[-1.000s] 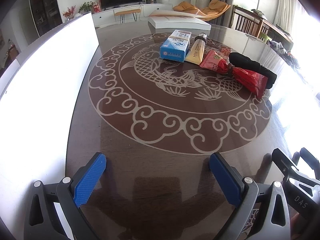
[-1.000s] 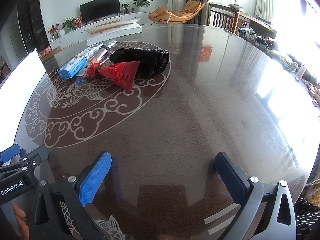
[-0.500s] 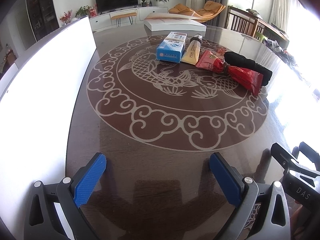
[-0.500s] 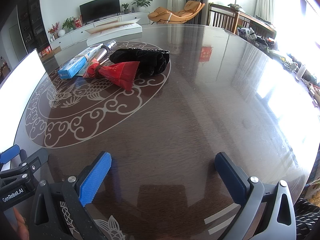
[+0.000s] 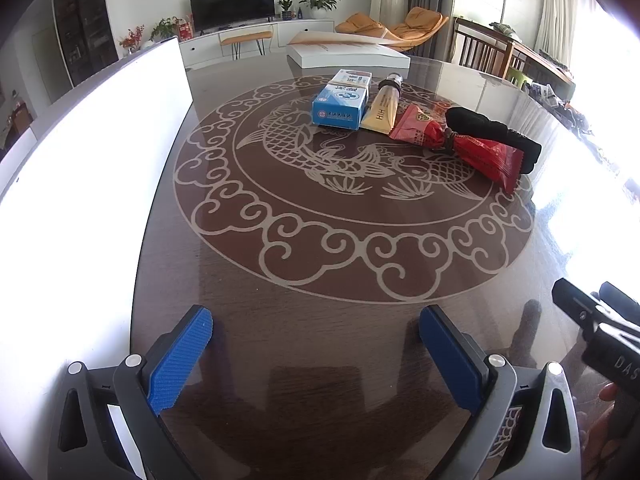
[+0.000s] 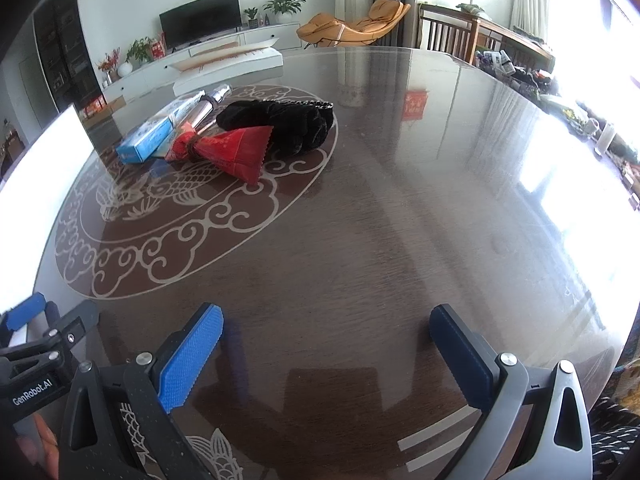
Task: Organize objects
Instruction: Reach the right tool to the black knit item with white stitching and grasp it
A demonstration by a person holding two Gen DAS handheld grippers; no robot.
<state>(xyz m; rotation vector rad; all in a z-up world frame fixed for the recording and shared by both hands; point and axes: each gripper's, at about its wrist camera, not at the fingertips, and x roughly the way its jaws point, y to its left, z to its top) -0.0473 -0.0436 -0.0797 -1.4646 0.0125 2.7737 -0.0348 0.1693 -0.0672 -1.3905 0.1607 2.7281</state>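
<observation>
A blue and white box (image 5: 342,100), a yellow tube (image 5: 383,110), a red snack packet tied in the middle (image 5: 458,145) and a black cloth bundle (image 5: 492,134) lie in a row at the far side of the round table. The right wrist view also shows the box (image 6: 156,136), the red packet (image 6: 236,152) and the black bundle (image 6: 288,122). My left gripper (image 5: 316,340) is open and empty above the near table. My right gripper (image 6: 326,332) is open and empty, also near the front edge.
The dark round table (image 5: 320,280) has a pale fish and cloud pattern. A white board (image 5: 80,168) stands along its left side. A flat white box (image 5: 348,54) lies at the far edge. Chairs and clutter (image 6: 520,68) stand to the right.
The left gripper's view has tilted up and pulled back slightly, so the objects sit a little farther off. The right gripper has stayed still. Both remain open.
</observation>
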